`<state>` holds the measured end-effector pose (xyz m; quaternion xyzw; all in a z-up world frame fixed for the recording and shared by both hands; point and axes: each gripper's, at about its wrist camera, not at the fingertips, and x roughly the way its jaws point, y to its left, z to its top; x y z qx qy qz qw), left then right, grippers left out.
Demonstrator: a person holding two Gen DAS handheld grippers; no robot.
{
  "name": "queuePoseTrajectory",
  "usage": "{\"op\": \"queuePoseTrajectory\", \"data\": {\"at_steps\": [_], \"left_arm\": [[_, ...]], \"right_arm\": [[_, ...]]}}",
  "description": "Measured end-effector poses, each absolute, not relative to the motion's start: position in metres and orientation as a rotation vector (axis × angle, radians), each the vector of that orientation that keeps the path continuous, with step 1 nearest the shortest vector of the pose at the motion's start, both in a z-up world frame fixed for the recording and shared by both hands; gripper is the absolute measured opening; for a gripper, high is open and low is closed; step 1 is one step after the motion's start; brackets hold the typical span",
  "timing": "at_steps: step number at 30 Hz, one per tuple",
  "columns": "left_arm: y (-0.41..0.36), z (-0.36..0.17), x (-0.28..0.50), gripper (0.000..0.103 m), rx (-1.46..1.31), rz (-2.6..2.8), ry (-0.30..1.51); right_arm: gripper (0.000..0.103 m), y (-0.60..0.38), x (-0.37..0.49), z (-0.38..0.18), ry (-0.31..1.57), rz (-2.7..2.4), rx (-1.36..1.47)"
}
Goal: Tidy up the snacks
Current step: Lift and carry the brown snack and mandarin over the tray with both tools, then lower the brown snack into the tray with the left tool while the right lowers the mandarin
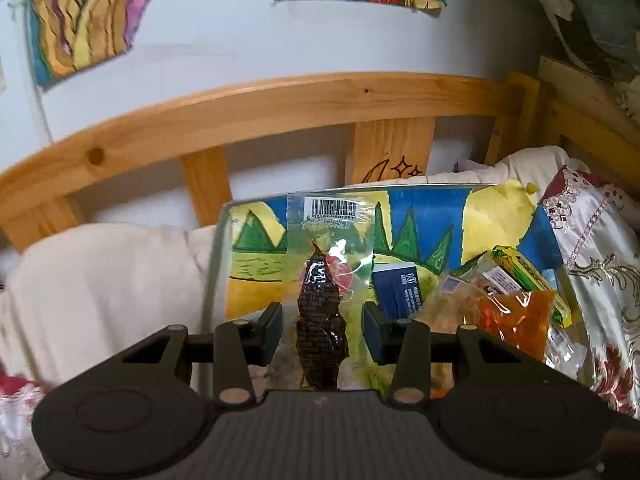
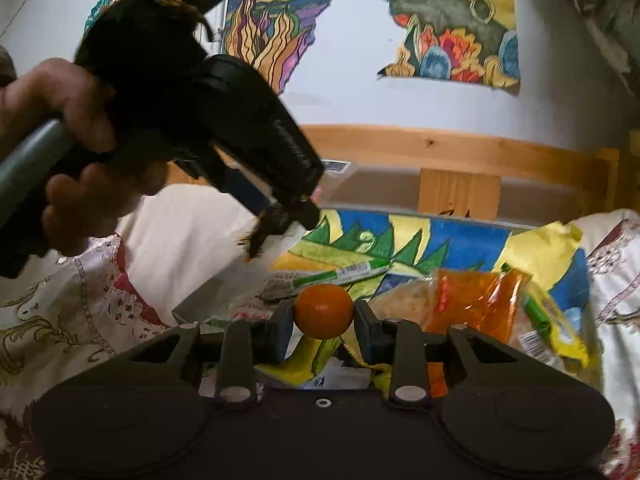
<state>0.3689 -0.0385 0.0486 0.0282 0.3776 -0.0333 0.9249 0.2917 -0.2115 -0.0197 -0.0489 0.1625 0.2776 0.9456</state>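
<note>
My left gripper (image 1: 322, 326) stands wide open around a clear packet with a dark brown snack (image 1: 320, 312); the packet stands up between the pads, which do not touch it. My right gripper (image 2: 324, 330) is shut on a small orange ball-shaped snack (image 2: 324, 316), held above the painted tray (image 2: 460, 236). An orange packet (image 2: 472, 304), a yellow-green packet (image 2: 556, 324) and a green stick pack (image 2: 340, 274) lie in the tray. The left gripper also shows in the right wrist view (image 2: 294, 212), high at left, with the dark snack below it.
The painted tray (image 1: 256, 280) rests on a bed with white and red patterned covers (image 1: 600, 272). A blue box (image 1: 396, 288) lies in it. A wooden bed rail (image 1: 280, 108) runs behind, under a white wall with paintings.
</note>
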Motion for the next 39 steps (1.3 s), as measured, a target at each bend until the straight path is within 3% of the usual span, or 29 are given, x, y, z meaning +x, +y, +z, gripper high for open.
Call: {"op": "queuePoseTrajectory", "data": {"at_steps": [17, 39], "left_arm": [[-0.033, 0.006, 0.397, 0.047, 0.079, -0.167, 0.831], [-0.042, -0.006, 0.392, 0.050, 0.114, -0.176, 0.878]], "right_arm": [[0.036, -0.209, 0.299, -0.041, 0.411, 0.562, -0.115], [0.036, -0.210, 0.300, -0.044, 0.437, 0.562, -0.110]]}}
